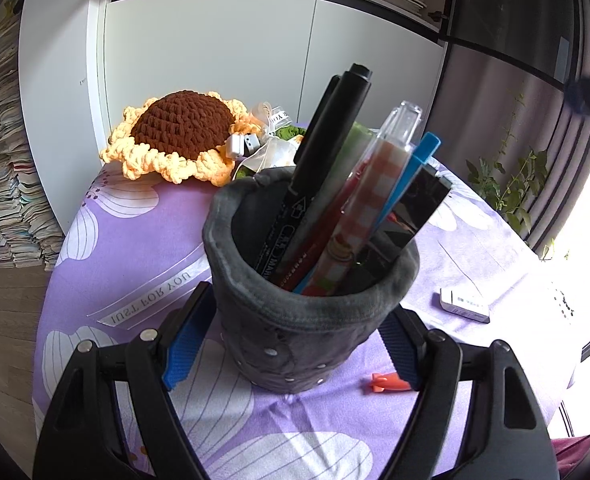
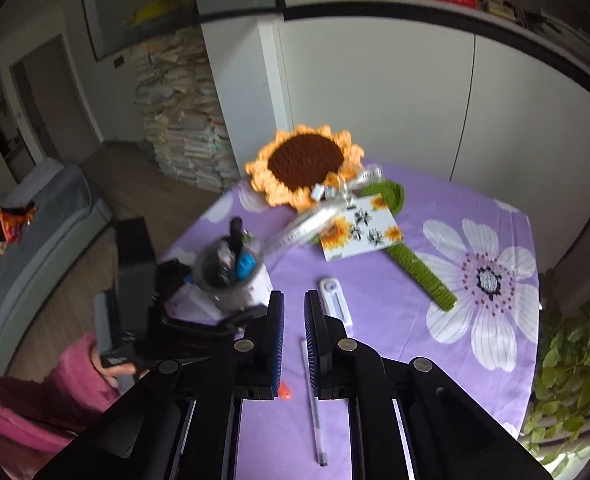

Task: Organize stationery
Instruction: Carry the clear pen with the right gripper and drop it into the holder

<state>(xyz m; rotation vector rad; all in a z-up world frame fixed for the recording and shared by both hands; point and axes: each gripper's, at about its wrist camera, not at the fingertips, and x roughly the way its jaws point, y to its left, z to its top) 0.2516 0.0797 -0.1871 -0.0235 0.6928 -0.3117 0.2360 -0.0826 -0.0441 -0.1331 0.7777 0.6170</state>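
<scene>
A grey fabric pen holder [image 1: 315, 320] stands on the purple flowered tablecloth [image 1: 135, 240]. It holds a black marker [image 1: 335, 132], a checked pen [image 1: 375, 200], a blue pen [image 1: 419, 160] and a black flat piece. My left gripper [image 1: 295, 348] is shut on the holder, its blue pads pressing both sides. In the right wrist view the holder [image 2: 231, 268] looks blurred at the left. My right gripper [image 2: 293, 296] hangs above the table, jaws nearly together and nothing between them. Below it on the cloth lie a clear pen [image 2: 313, 400], an orange cap [image 2: 285, 392] and a white flat item [image 2: 335, 300].
A crocheted sunflower [image 2: 307, 164] with a green stem, a ribbon and a flower card [image 2: 359, 232] lies at the table's far side. White cupboards stand behind, a potted plant [image 2: 575, 360] at the right. A pink sleeve [image 2: 55, 392] holds the left tool.
</scene>
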